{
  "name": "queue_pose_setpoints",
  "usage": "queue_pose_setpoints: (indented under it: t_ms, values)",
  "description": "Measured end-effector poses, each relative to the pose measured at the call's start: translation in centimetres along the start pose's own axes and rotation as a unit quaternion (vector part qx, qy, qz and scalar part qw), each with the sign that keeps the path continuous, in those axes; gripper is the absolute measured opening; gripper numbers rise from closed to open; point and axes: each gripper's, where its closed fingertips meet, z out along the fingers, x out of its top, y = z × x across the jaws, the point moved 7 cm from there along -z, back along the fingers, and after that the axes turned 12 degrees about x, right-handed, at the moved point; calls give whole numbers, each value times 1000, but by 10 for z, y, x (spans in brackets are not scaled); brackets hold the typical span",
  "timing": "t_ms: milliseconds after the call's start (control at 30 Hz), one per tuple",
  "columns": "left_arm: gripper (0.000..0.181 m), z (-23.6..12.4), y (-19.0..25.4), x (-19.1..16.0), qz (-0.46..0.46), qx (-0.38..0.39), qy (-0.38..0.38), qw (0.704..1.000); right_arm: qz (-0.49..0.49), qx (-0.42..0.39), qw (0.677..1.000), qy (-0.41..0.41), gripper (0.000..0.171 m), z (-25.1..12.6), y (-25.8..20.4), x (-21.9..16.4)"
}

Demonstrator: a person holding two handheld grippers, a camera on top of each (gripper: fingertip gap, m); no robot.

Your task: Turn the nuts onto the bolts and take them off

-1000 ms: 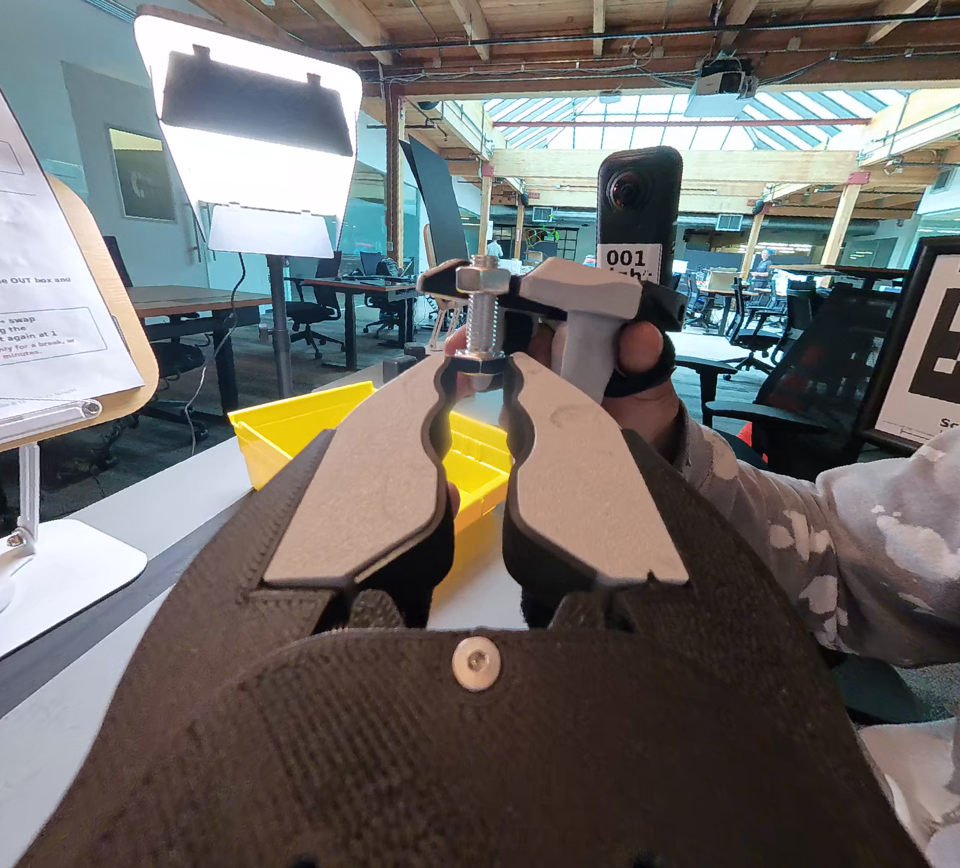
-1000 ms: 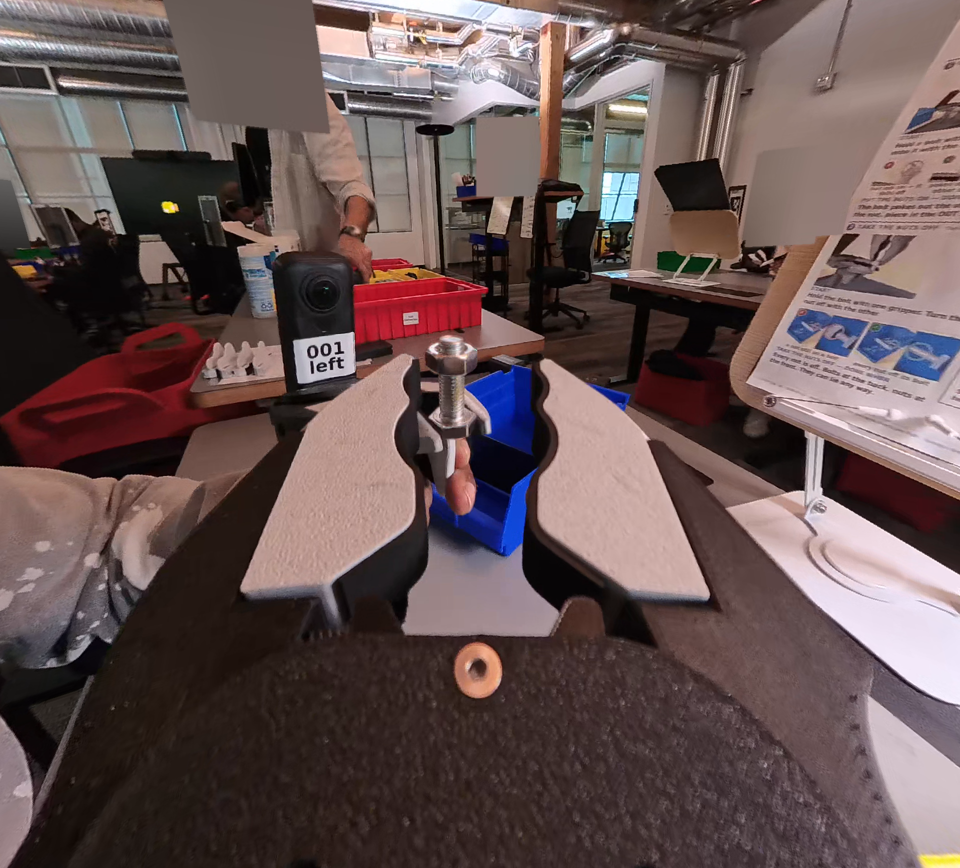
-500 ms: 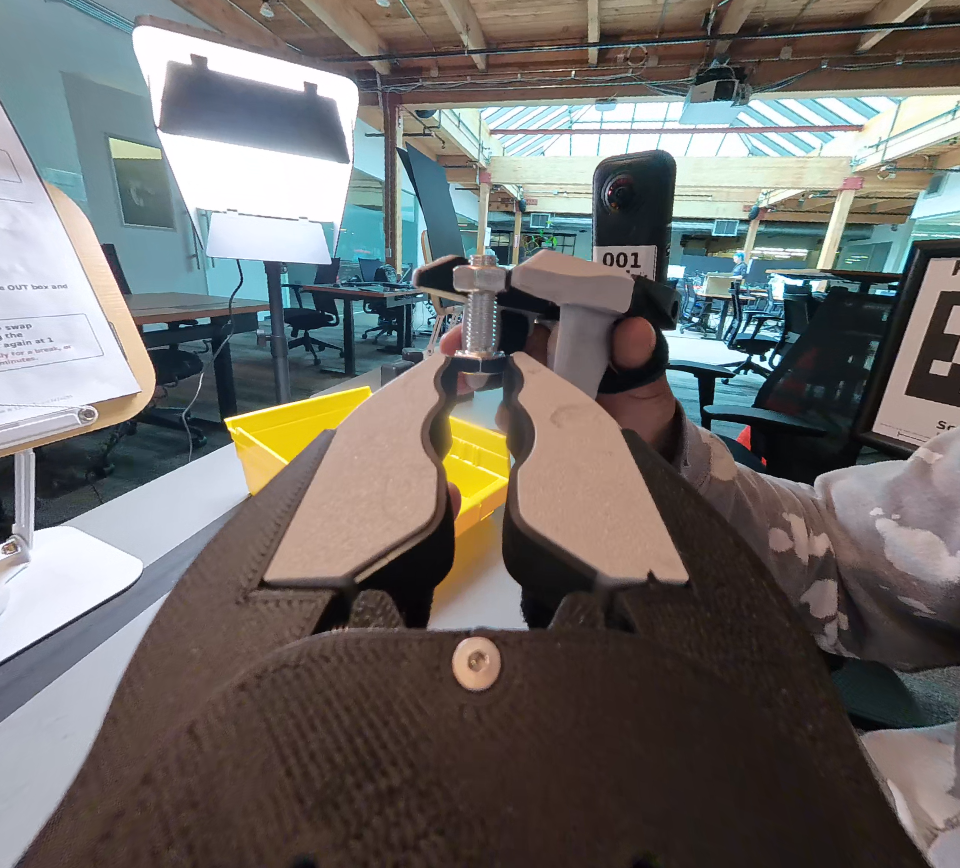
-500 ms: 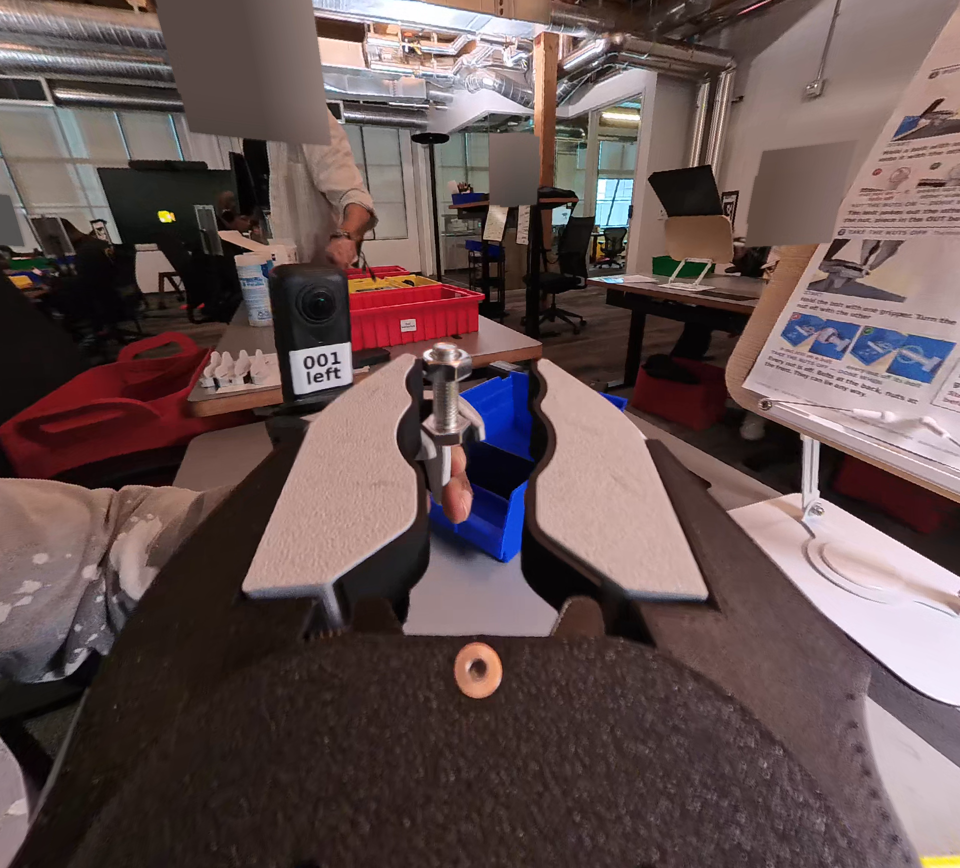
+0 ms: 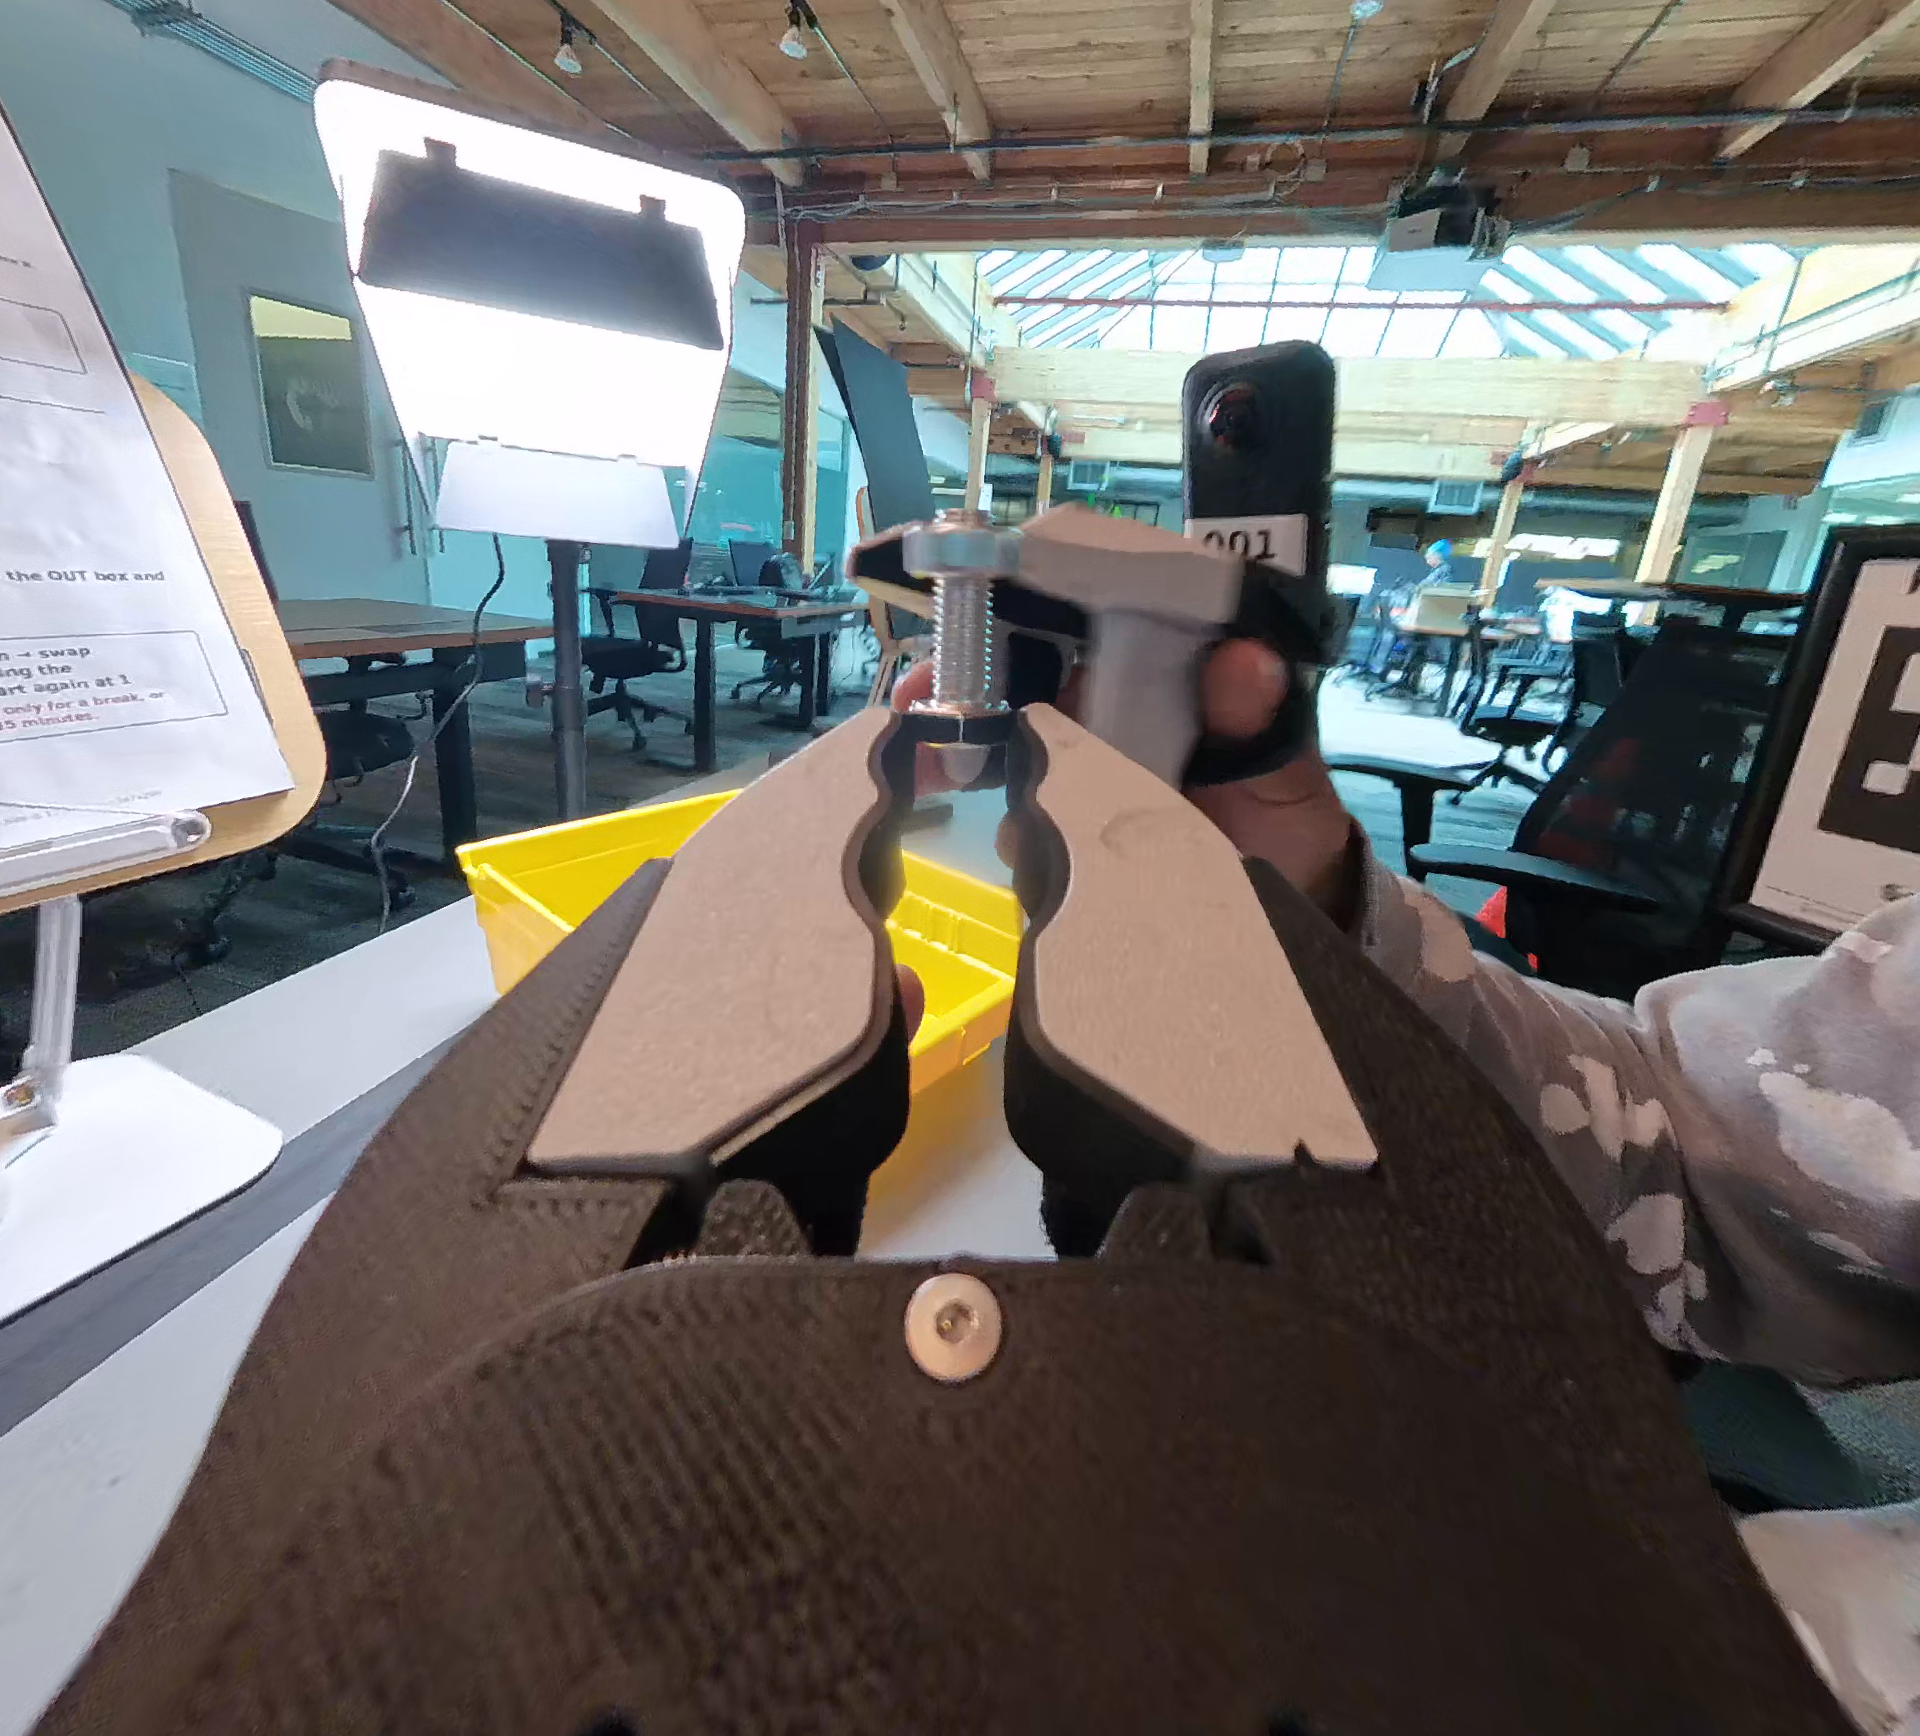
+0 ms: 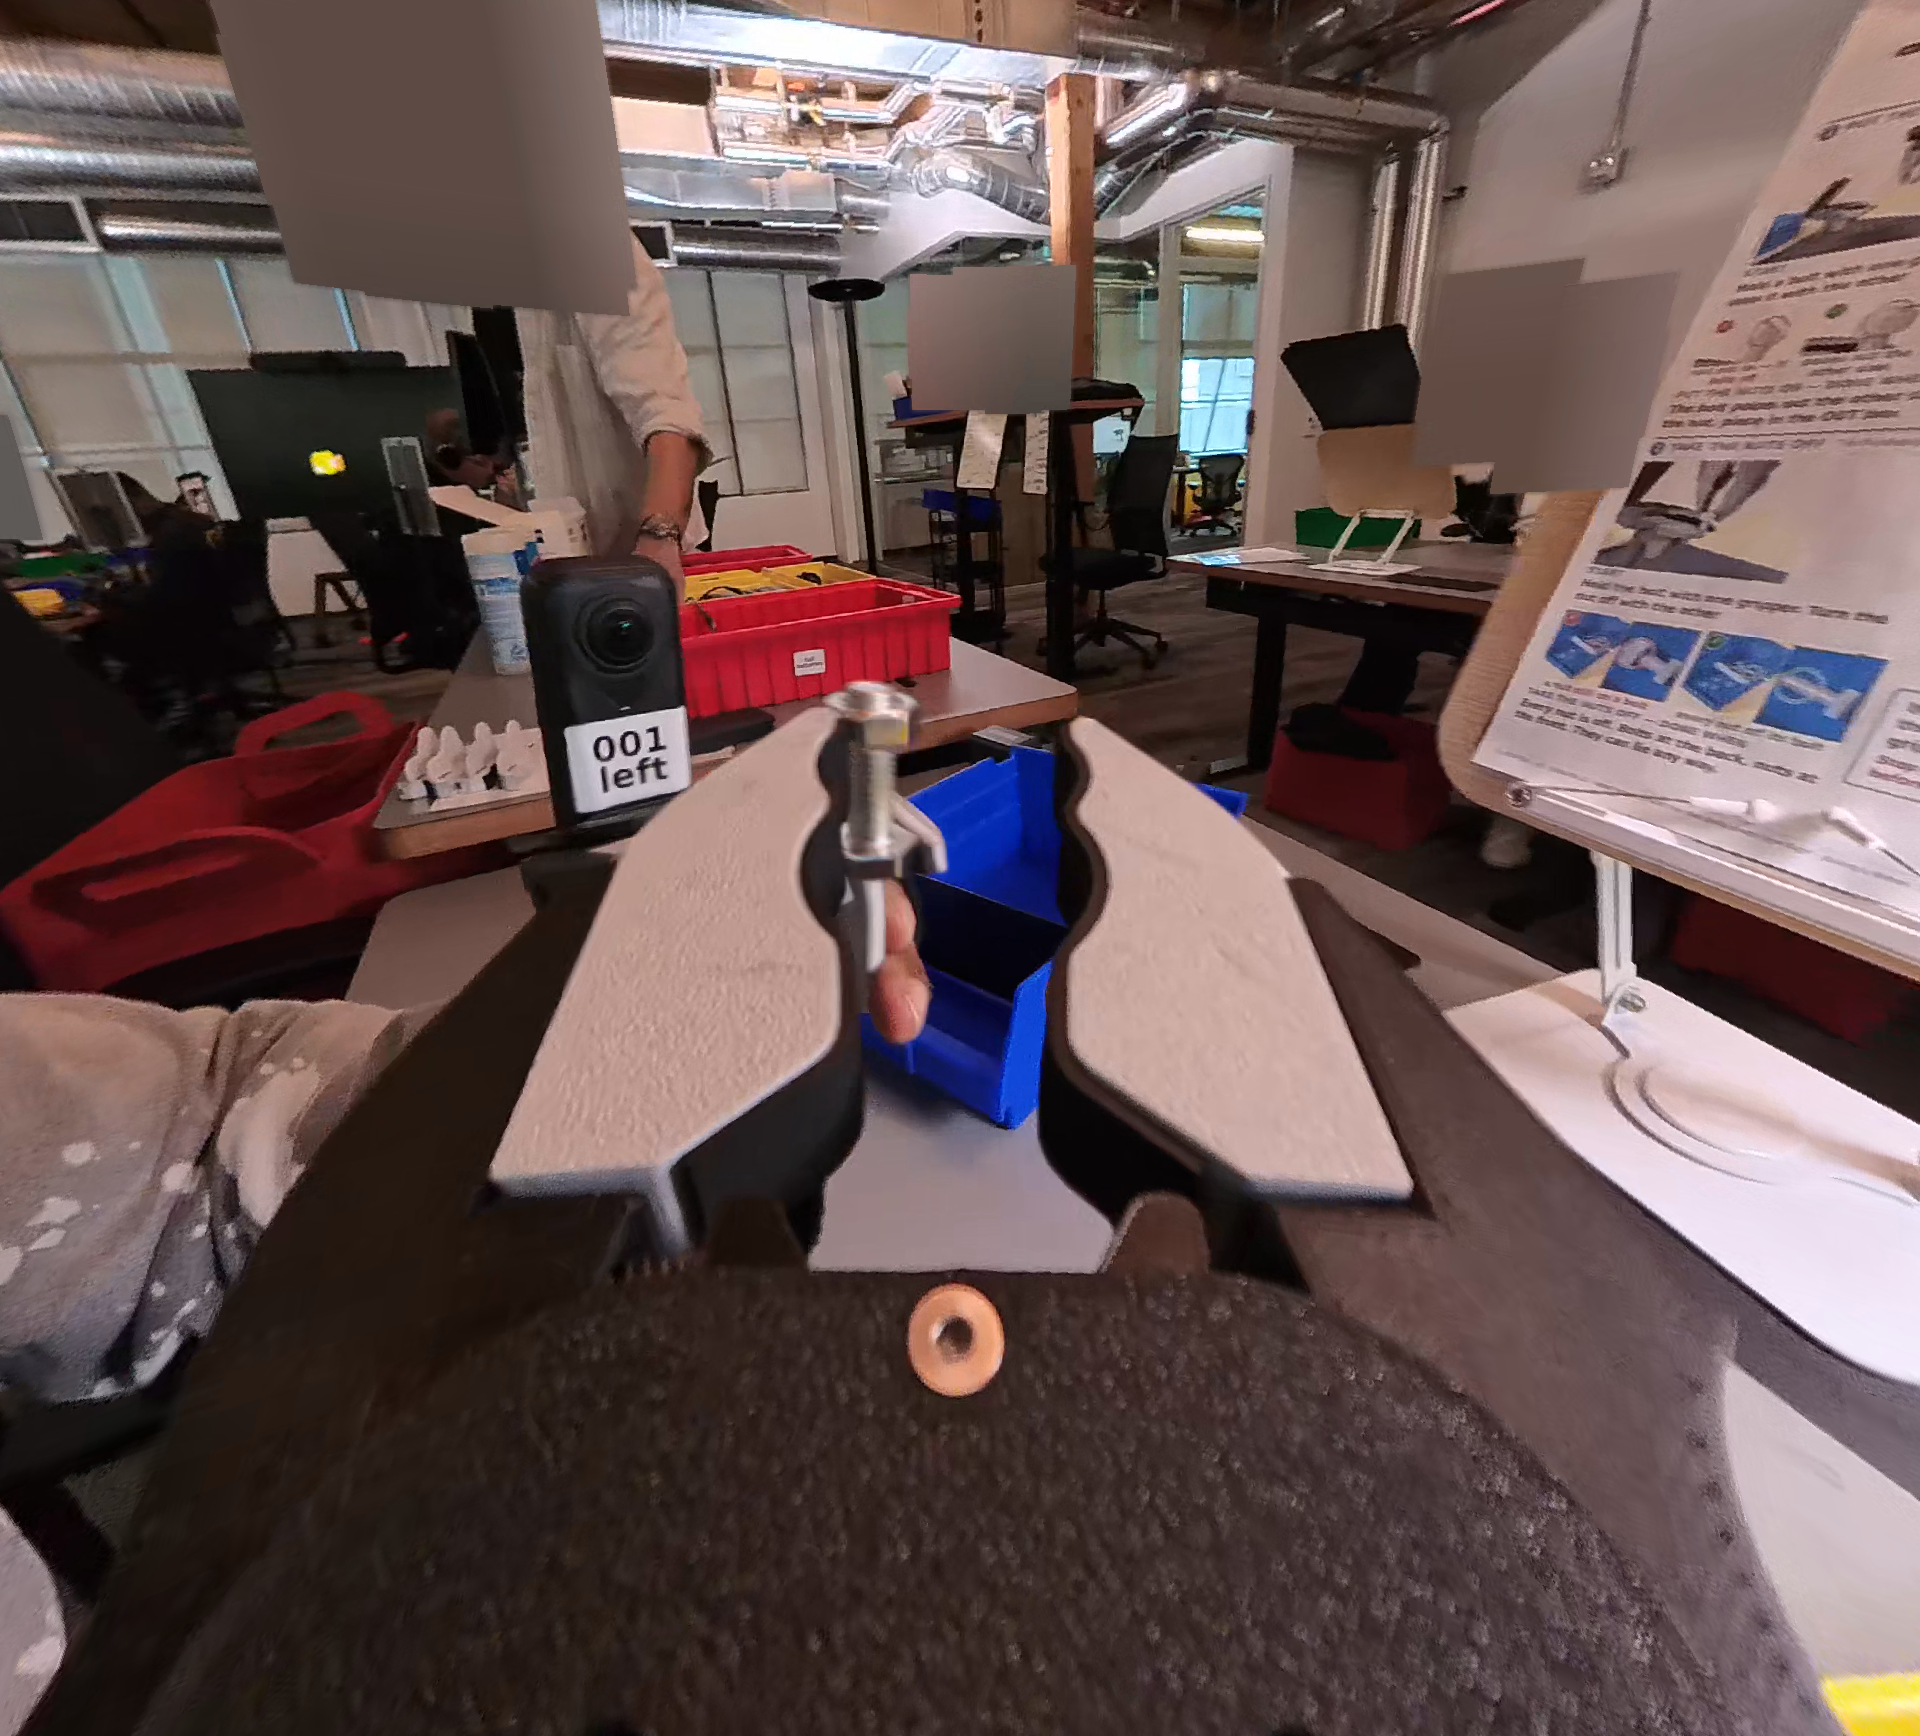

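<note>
- An open office with a timber ceiling lies behind, and a pale counter [image 5: 312, 1052] carries a yellow bin [image 5: 540, 886] at centre left of the left wrist view.
- The left hand-held gripper [image 5: 951, 730] is closed down on the lower hex end of the bolt [image 5: 961, 647]. It holds the bolt upright in mid-air just above centre frame, well clear of the counter.
- The nut [image 5: 951, 552], as I take the upper hex to be, sits at the top of the thread, with bare thread showing below it.
- The right hand-held gripper [image 6: 945, 751] straddles that nut with its jaws standing apart. The nut lies against the picture-left finger and the other finger stays clear.
- A blue bin [image 6: 987, 1042] sits on the counter behind the bolt in the right wrist view.
- Over the last second the right wrist view has tilted a little and the bolt has drifted nearer the picture-left finger. The nut's height on the thread looks unchanged.
- Judged from that, this is a regrip between turns, and the nut still needs turning either way.
</note>
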Motion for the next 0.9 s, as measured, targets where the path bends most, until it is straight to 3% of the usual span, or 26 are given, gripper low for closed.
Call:
queue_pose_setpoints:
  t_ms: [33, 100, 233, 400, 433, 500, 533, 733, 900]
  values:
    - [18, -1, -1, 2, -6, -4, 7, 1000, 6, -30, 1000, 3, 19, -5, 7, 1]
    - [18, -2, -1, 4, 2, -1, 9, 1000, 3, -54, 998, 18, 17, -15, 16, 4]
    - [18, -1, -1, 1, 2, 1, 6, 1000, 14, -12, 1000, 17, 33, -9, 7, 6]
    - [18, 1, 3, -2, 9, 2, 2, 1000, 14, 12, 1000, 2, 40, 3, -3, 1]
    - [18, 1, 2, -2, 8, 3, 2, 1000, 15, 11, 1000, 2, 41, 2, -1, 1]
    - [18, -1, 1, 0, 1, -1, 11, 1000, 12, -26, 1000, 10, 21, -6, 7, 4]
    - [18, -1, 1, 2, 6, 0, 11, 1000, 4, -41, 999, 14, 19, -10, 11, 5]
    - [18, 0, 1, 0, 5, 5, 7, 1000, 3, 1, 1000, 12, 37, -4, 0, 7]
    - [18, 2, 4, -3, 10, 6, 1, 1000, 1, 2, 1000, 0, 38, 4, -3, 3]
